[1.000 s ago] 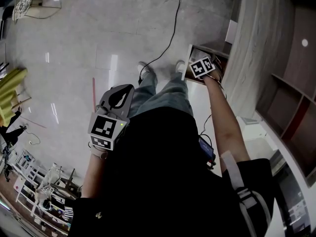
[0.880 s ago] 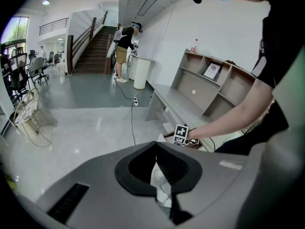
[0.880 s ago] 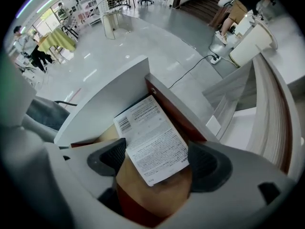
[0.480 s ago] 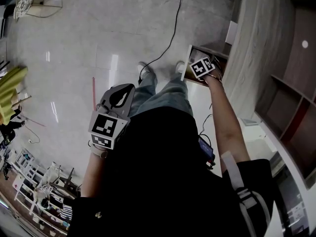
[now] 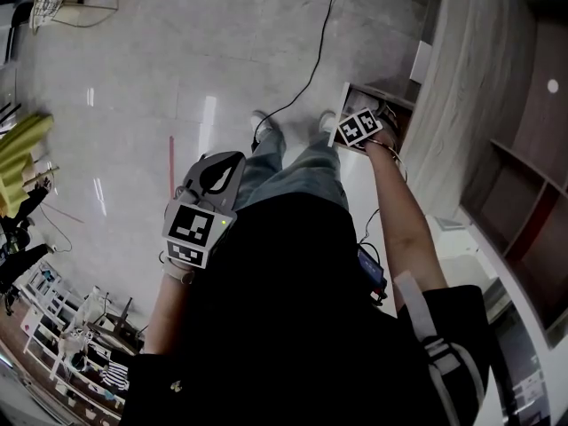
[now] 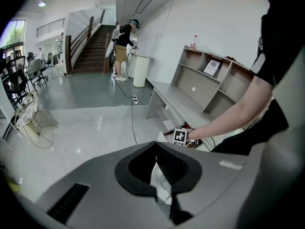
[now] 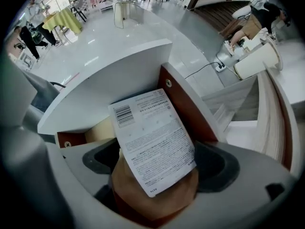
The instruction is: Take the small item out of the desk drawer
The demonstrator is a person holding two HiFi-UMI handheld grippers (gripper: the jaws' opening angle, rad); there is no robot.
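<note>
The small item (image 7: 157,194) is a brown packet with a white printed label (image 7: 153,136). It lies in the open desk drawer (image 7: 183,104), behind the drawer's white front panel (image 7: 109,78). My right gripper (image 7: 157,173) reaches down into the drawer, and its jaws are opening wide with the packet between them; I see no pad pressing on it. In the head view the right gripper (image 5: 382,114) is over the drawer (image 5: 387,91) at the desk's foot. My left gripper (image 5: 216,171) hangs by the person's left leg, shut and empty; the left gripper view shows its fingers (image 6: 164,168) together.
The grey desk (image 5: 461,78) and wooden shelves (image 5: 524,185) stand at the right. A black cable (image 5: 306,69) runs over the glossy floor to the person's shoes (image 5: 264,122). Far off, people (image 6: 125,37) stand by a staircase. Yellow furniture (image 5: 22,162) is at the left.
The right gripper has shifted slightly up and right over the drawer. The left gripper stays in place by the leg.
</note>
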